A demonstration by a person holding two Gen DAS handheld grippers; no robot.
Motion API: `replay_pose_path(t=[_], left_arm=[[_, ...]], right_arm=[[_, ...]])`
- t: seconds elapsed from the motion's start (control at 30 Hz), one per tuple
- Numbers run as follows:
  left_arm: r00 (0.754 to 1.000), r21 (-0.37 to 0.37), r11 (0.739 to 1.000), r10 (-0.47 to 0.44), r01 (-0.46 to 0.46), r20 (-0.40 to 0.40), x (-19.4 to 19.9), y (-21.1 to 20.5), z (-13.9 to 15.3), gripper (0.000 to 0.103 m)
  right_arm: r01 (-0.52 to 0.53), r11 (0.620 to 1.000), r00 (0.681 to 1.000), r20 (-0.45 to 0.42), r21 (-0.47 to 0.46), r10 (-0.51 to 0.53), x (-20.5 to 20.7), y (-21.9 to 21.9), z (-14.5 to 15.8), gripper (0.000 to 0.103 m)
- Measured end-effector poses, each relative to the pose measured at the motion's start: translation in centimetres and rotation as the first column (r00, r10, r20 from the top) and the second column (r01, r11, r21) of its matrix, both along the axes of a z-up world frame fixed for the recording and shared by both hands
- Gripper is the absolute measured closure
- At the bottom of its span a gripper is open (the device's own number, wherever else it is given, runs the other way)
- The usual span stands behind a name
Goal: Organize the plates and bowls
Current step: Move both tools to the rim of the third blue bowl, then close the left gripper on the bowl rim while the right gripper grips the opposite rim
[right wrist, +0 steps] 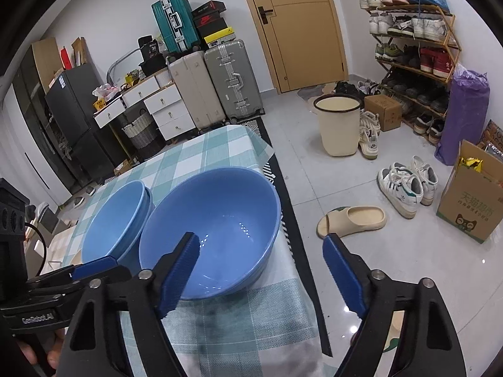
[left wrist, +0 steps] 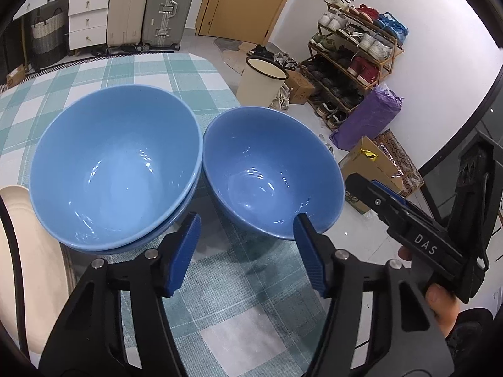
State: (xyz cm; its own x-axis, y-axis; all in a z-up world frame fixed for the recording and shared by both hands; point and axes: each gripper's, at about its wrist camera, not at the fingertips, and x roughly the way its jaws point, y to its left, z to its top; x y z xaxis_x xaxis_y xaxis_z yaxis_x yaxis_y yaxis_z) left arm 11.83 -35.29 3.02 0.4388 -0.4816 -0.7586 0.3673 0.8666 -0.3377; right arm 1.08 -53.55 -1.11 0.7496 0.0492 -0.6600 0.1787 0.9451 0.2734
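Two blue bowls nested in a stack (left wrist: 116, 169) stand on the checked tablecloth, and a single blue bowl (left wrist: 273, 172) stands right beside them. My left gripper (left wrist: 248, 238) is open just in front of the gap between them; its right fingertip (left wrist: 303, 223) overlaps the single bowl's near rim, and its left one is by the stack's side. In the right wrist view the single bowl (right wrist: 213, 229) sits near the table's right edge. My right gripper (right wrist: 261, 251) is open around its near right wall, left finger over the inside, right finger outside. The pads do not press on it.
A cream plate (left wrist: 25, 267) lies at the left, close to the stack. The table (right wrist: 239, 323) ends just right of the single bowl. Below on the floor are a slipper (right wrist: 352, 220), sneakers (right wrist: 405, 185), a cream bin (right wrist: 338, 125) and a cardboard box (right wrist: 471, 204).
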Motion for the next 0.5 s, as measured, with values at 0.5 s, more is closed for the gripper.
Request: replay_pose_path(t=[0.5], left_arm=[[1.0,-0.005,1.0,0.018,-0.018,-0.02,2.1,-0.2,-1.9,0.056]], right_arm=[[-0.004,1.0,0.999,-0.05,0.002,0.004,2.9,0.3,-2.3,0.066]])
